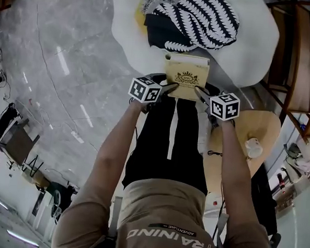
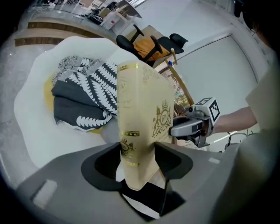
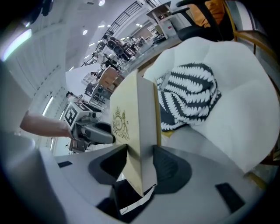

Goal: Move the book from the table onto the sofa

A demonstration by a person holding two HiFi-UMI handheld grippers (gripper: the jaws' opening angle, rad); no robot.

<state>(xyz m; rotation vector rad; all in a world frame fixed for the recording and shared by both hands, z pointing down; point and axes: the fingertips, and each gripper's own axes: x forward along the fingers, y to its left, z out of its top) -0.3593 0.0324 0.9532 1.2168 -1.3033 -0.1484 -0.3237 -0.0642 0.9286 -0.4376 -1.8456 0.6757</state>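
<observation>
Left gripper [image 1: 166, 89] is clenched on the book [image 1: 186, 78]. In the left gripper view both pads press the covers on either side of the spine with its gold bands. My right gripper [image 1: 201, 93] is clenched on the opposite edge, its jaws standing wide apart around the thickness of the book where the pale page block shows. Each gripper appears in the other's view, on the far side of the book.

Between them I hold the book off any surface, over my legs, with the cream cover and its gold crest turned up toward me. Its far edge lies at the front rim of the white sofa [image 1: 124, 35]; I cannot tell whether it touches the sofa there. A black-and-white striped throw [image 1: 203, 16] lies bunched on the seat just beyond the book, with a darker cloth under it.

At my right, behind the right gripper, is the round wooden table [image 1: 267, 130], well apart from the book, with a pale cup [image 1: 253, 148] on it.
</observation>
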